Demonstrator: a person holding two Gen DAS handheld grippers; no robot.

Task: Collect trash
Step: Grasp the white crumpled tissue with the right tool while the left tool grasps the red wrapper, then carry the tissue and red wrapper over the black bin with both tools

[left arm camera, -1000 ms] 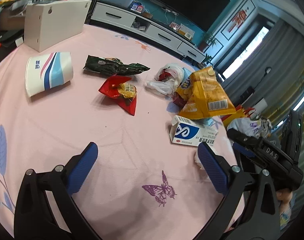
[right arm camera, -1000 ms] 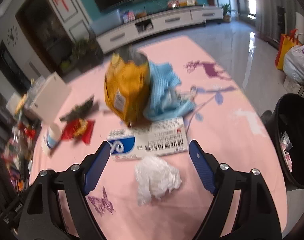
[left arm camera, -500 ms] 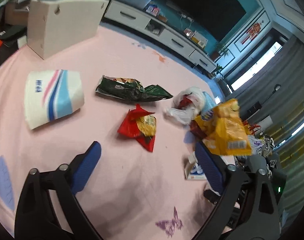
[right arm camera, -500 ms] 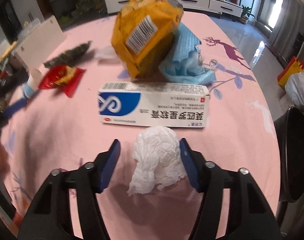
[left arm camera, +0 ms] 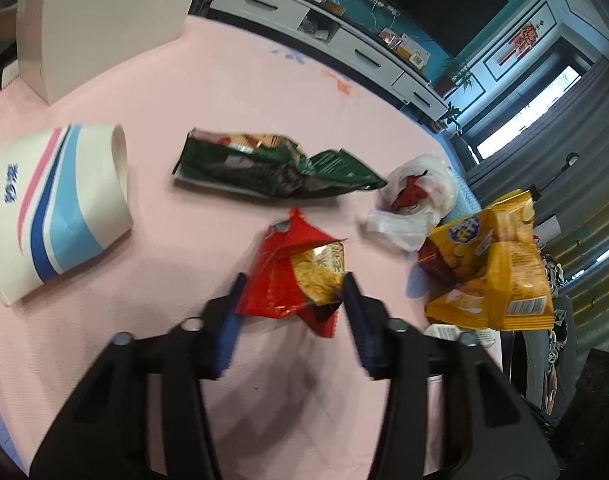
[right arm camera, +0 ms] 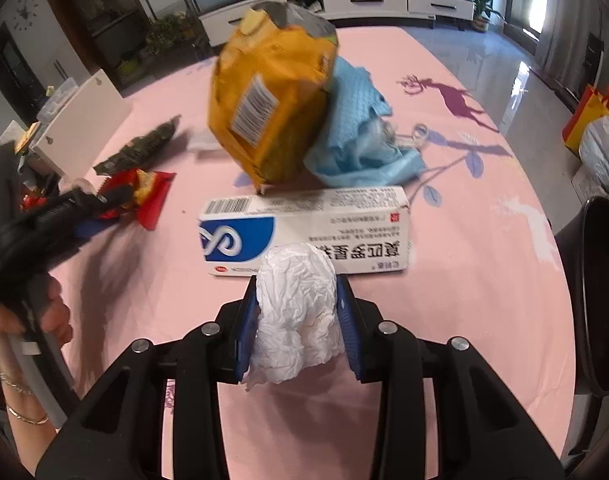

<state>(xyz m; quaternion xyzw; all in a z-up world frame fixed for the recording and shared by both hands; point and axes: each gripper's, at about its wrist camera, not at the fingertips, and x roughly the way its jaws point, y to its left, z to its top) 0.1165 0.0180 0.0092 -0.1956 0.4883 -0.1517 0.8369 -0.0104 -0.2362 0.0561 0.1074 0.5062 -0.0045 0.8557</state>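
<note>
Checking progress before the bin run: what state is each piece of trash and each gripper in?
Left gripper: jaws just closing, pressing the red snack wrapper.
Right gripper: jaws just closing, clamped on the crumpled tissue.
Paper cup: lying on its side.
Green wrapper: flattened, torn open.
Medicine box: lying flat.
Yellow chip bag: open, upright.

Bright window daylight, floor glare, fisheye-bent edges, slight motion blur.

White box at the far edge of the pink tablecloth; beyond, a white TV cabinet.
</note>
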